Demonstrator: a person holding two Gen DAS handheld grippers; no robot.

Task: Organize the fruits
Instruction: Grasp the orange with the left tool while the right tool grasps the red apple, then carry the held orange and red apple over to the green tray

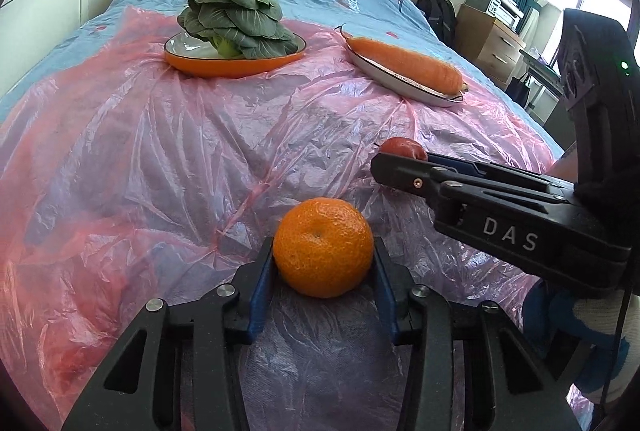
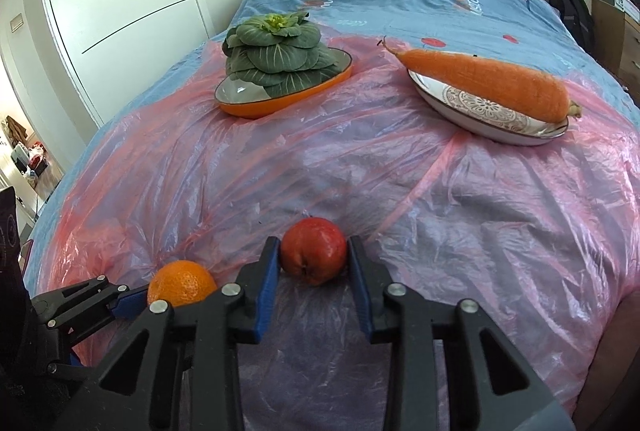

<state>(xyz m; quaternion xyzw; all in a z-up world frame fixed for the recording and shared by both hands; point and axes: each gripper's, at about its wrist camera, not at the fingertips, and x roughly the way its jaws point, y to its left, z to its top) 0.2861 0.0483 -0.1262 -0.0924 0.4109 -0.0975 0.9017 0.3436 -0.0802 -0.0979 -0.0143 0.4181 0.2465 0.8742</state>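
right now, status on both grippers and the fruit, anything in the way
Left gripper shut on orange. Right gripper shut on red apple. Both fruits still down on plastic sheet. Nothing blocking.

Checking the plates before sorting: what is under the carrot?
The carrot lies on a white oval plate with a patterned centre, both ends overhanging the rim. The plate sits on the pink plastic sheet. The plate's far side is hidden behind the carrot.
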